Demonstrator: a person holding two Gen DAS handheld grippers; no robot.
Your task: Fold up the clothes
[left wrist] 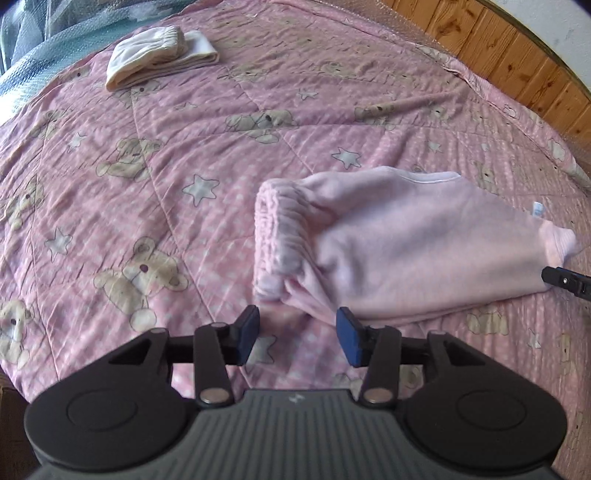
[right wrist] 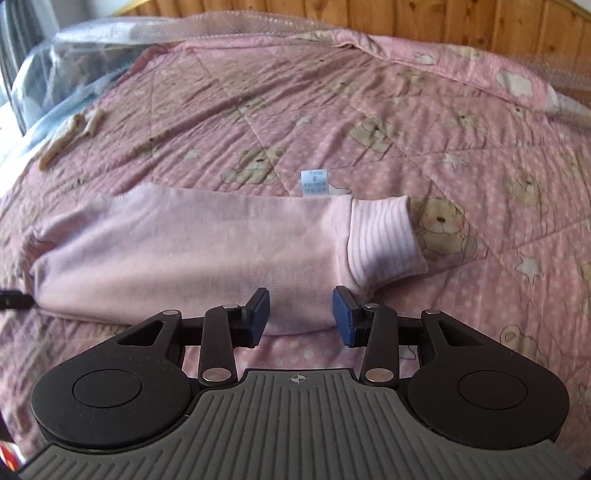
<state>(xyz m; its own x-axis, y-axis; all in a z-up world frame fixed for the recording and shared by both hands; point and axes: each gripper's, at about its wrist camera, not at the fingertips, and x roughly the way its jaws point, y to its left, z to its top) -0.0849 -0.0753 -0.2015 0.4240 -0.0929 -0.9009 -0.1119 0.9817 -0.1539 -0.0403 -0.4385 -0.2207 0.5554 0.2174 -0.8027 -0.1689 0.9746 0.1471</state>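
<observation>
A folded pink garment (left wrist: 413,251) is laid on a bed covered by a pink quilt (left wrist: 177,155) printed with teddy bears and white stars. In the left wrist view its gathered waistband (left wrist: 280,225) is turned toward the left, and the left tool (left wrist: 297,336) is held just near of that end with its blue pads (left wrist: 349,338) apart; nothing is gripped between them. At the right edge of that view a dark tip of the right tool (left wrist: 565,282) is seen beside the garment's right end. In the right wrist view the garment's ribbed cuff (right wrist: 384,236) is seen at the right, and the right tool (right wrist: 301,317) is held open over the near edge of the cloth, its pads not pressed on it. A small blue label (right wrist: 314,182) stands up at the far edge of the garment; a figure that looks like a 6 can be made out, the rest being too small to read. Far to the left in the left wrist view a folded cream garment (left wrist: 159,55) is laid on the quilt, well apart from the pink one. A wooden headboard (right wrist: 369,16) is seen beyond the bed.
</observation>
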